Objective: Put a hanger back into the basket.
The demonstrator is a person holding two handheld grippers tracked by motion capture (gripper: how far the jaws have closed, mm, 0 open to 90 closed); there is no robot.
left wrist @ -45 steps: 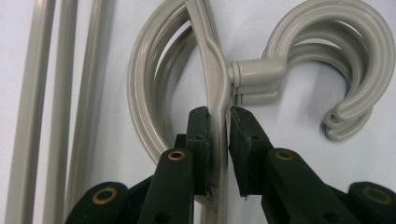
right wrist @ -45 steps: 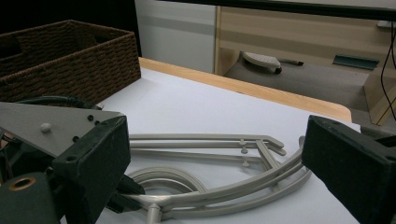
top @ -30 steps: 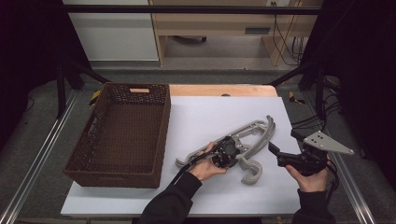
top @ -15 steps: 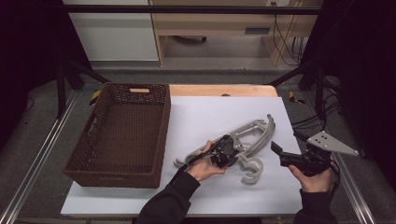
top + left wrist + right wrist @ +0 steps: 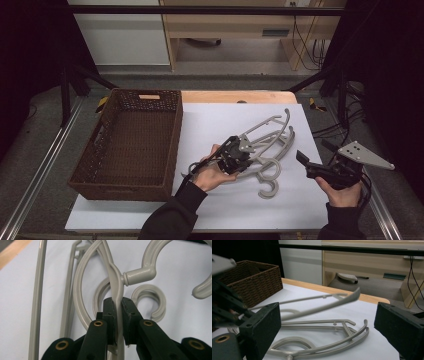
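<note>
Lifting one hanger [image 5: 117, 287] off the pile on the counter [image 5: 225, 205], the left gripper [image 5: 235, 155] has its jaws clamped on its thin neck. Right gripper [image 5: 312, 167] waits beside, jaws wide apart. Next, I judge, it must go into the basket [image 5: 127, 187] without dragging the other hangers [image 5: 270, 175].

No legible text, label, brand, number or sign on any surface in the three views; hangers, wicker basket, table sheet and gripper bodies carry no readable markings.

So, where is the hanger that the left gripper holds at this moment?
In the high view the held hanger is at the middle of the white table, right of the wicker basket, clamped in the left gripper and raised over the other hangers.
</note>
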